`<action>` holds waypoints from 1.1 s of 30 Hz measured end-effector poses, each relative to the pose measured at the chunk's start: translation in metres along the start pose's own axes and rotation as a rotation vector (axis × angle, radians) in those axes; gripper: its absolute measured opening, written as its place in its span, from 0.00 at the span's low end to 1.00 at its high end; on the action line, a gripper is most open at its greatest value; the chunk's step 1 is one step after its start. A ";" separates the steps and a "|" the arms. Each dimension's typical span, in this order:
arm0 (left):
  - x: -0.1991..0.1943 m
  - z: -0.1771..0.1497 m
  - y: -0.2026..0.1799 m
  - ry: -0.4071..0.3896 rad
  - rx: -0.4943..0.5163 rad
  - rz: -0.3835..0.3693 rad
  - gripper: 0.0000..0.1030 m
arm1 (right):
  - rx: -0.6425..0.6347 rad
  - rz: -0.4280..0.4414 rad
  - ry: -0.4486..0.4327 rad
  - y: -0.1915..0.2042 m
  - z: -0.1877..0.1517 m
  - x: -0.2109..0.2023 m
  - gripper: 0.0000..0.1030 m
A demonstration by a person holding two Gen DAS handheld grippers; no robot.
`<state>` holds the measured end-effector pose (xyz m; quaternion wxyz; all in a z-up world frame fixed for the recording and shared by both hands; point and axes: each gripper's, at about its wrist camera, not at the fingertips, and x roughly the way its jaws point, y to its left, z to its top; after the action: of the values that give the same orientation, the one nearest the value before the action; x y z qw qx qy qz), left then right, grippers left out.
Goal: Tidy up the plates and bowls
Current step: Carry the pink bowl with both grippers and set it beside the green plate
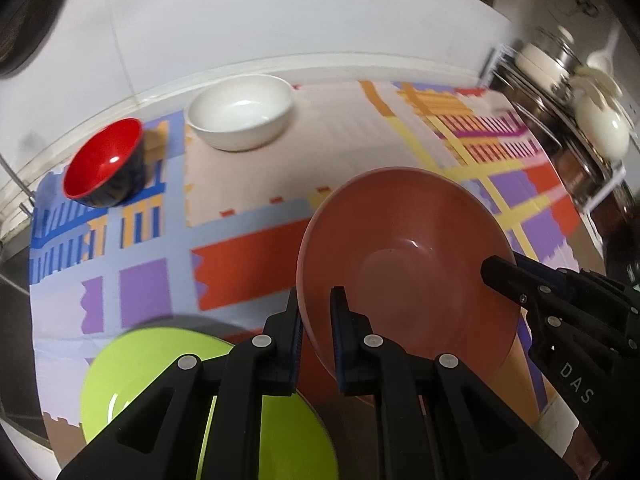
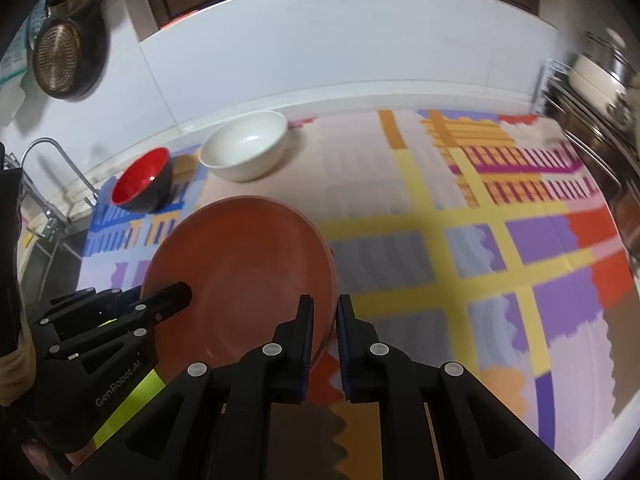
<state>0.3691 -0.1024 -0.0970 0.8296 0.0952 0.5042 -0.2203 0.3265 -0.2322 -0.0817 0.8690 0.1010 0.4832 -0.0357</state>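
the pink bowl point(image 1: 404, 256) is tilted up off the bench point(image 2: 400, 184), carried at opposite sides of its rim: the left tongs point(image 1: 316, 320) pinch the left rim and the right tongs point(image 2: 324, 320) pinch the right rim. two grips likely keep the wide bowl from swinging. just left of the bowl and under the left tongs lies a green plate point(image 1: 152, 376), a likely base for stacking, though that is a guess. farther from the bowl, near the wall, stand a white bowl point(image 1: 240, 112) and a red bowl point(image 1: 106, 162), apart from each other. right of the bowl a rack point(image 1: 568, 112) of kitchenware edges the patterned mat point(image 2: 500, 248). nothing seems to stand between the bowl and the plate.
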 end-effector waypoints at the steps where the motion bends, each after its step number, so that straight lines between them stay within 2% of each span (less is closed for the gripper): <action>1: 0.001 -0.003 -0.005 0.006 0.010 -0.007 0.14 | 0.008 -0.005 0.002 -0.003 -0.003 -0.001 0.13; 14: 0.014 -0.025 -0.052 0.070 0.104 -0.043 0.16 | 0.089 -0.079 0.028 -0.043 -0.035 -0.013 0.13; 33: 0.023 -0.033 -0.071 0.108 0.119 -0.038 0.16 | 0.134 -0.091 0.080 -0.067 -0.055 -0.002 0.13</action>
<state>0.3192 -0.1584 -0.1288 0.7897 0.1469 0.5360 -0.2600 0.2689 -0.2858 -0.1182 0.8378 0.1379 0.5180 -0.1034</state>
